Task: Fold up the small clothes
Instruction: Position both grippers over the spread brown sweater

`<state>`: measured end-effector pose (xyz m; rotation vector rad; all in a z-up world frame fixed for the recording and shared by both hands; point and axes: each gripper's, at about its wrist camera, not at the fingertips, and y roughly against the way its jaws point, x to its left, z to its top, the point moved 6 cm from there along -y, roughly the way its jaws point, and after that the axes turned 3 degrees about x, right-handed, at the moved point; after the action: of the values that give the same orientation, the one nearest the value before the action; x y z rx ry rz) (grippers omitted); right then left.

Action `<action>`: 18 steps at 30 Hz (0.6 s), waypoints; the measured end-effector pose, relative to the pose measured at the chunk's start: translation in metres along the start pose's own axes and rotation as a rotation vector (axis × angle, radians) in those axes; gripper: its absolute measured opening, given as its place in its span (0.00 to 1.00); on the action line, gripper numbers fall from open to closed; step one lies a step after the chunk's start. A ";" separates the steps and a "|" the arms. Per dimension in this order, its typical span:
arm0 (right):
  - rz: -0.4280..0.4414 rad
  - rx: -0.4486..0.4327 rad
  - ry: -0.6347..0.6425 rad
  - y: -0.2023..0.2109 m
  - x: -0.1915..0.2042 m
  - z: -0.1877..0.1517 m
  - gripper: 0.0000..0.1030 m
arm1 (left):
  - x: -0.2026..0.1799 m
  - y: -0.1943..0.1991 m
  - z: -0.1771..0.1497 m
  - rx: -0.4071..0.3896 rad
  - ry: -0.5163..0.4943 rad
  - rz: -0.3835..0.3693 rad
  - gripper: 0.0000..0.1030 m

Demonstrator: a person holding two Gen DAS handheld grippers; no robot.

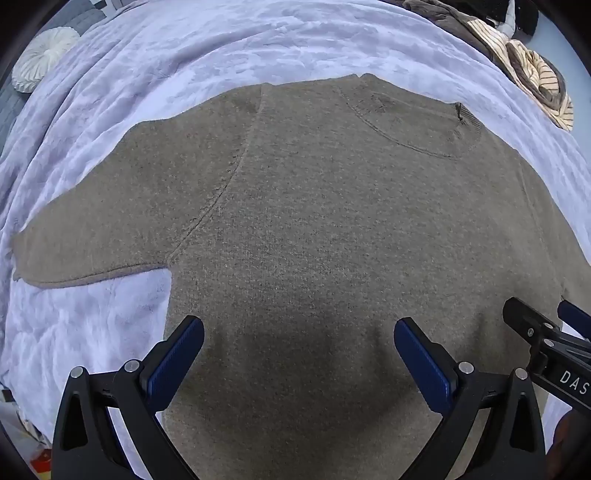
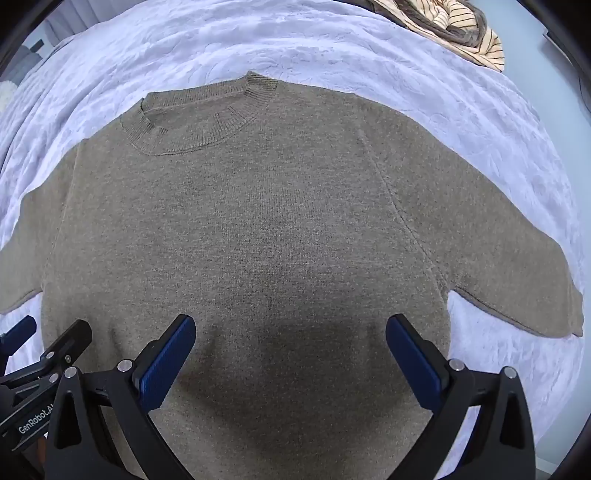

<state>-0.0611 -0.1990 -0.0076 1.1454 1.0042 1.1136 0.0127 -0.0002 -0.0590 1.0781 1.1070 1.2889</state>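
Observation:
A taupe knit short-sleeved sweater (image 1: 314,221) lies flat and spread out on a pale lilac blanket (image 1: 166,55), ribbed neckline (image 2: 192,122) at the far side, one sleeve out to each side. My left gripper (image 1: 299,339) hovers over the lower left part of the sweater's body, wide open, nothing between its blue pads. My right gripper (image 2: 290,334) hovers over the lower right part (image 2: 288,240), likewise wide open and empty. Each gripper shows at the edge of the other's view: the right gripper (image 1: 546,328) on the right, the left gripper (image 2: 48,343) on the left.
A crumpled heap of brown and cream-striped clothes (image 1: 532,70) lies at the far right of the blanket (image 2: 461,33). A round white pleated cushion (image 1: 42,57) sits at the far left. The lilac blanket (image 2: 498,129) shows bare around the sweater.

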 end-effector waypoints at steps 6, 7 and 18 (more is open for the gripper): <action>-0.014 0.004 0.006 0.000 -0.001 -0.002 1.00 | -0.001 -0.003 0.001 0.005 0.002 0.002 1.00; -0.015 0.004 0.006 0.000 -0.001 -0.003 1.00 | -0.001 -0.004 0.001 0.005 0.006 0.000 1.00; 0.172 -0.053 -0.052 0.011 0.009 -0.006 1.00 | 0.039 -0.011 0.003 0.005 0.096 -0.115 1.00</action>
<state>-0.0674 -0.1884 0.0024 1.2289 0.8432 1.2325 0.0170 0.0386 -0.0693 0.9501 1.2269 1.2577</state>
